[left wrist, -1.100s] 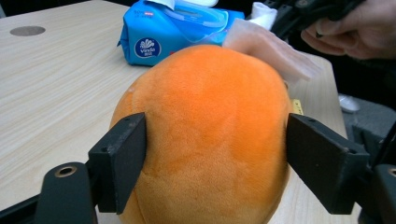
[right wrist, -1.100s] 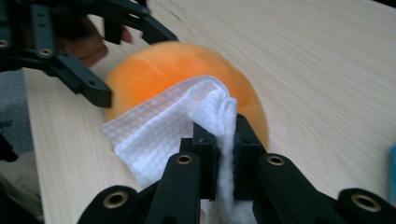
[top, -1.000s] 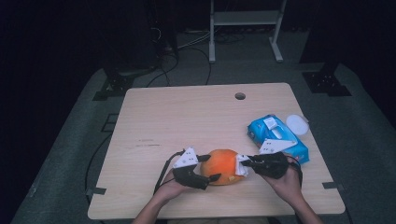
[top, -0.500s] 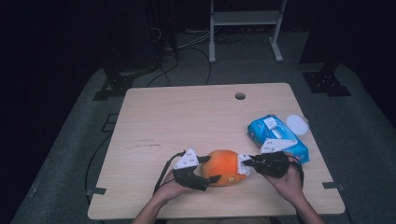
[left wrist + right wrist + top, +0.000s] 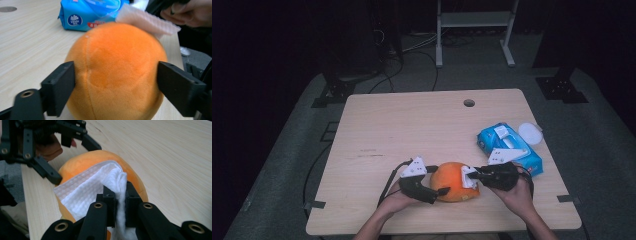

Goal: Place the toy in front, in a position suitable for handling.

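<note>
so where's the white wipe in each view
high view: the white wipe lies on the right side of the orange plush ball, low in the middle, at the right claw.
left gripper view: it sits at the top, right of middle, draped over the ball's far side.
right gripper view: it is in the middle, spread on the ball and pinched between the jaws.
shared landmark: the orange plush ball.

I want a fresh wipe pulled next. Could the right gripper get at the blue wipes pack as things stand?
Probably not at once: the right gripper is shut on a white wipe against the orange plush ball. The blue wipes pack lies close by, unobstructed.
</note>
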